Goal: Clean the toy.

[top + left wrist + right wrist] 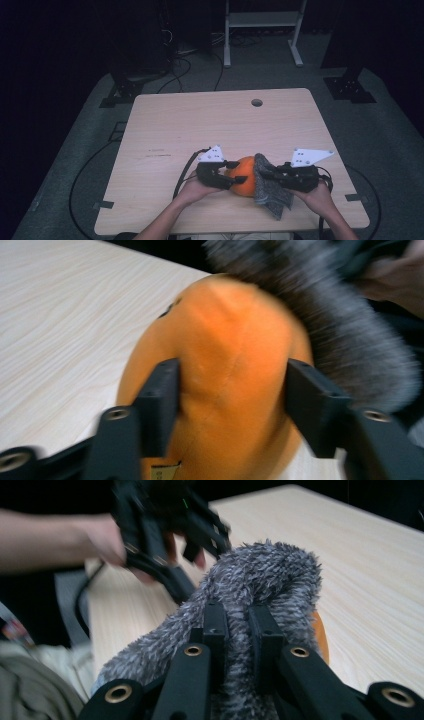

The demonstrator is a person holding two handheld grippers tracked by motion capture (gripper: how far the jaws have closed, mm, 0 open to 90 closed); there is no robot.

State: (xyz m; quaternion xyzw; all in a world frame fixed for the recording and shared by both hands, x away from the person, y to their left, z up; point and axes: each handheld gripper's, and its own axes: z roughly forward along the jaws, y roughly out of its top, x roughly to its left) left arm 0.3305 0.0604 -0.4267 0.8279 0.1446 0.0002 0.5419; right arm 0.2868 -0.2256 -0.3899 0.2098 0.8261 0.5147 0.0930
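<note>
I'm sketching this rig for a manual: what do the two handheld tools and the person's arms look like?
Both are black. The left tool and right tool each carry a light grey three-cornered plate with dark dots on top. The jaws are flat black blocks on arms with brass-ringed screw holes. A black cable trails from each. The forearms are bare; no sleeves show.
</note>
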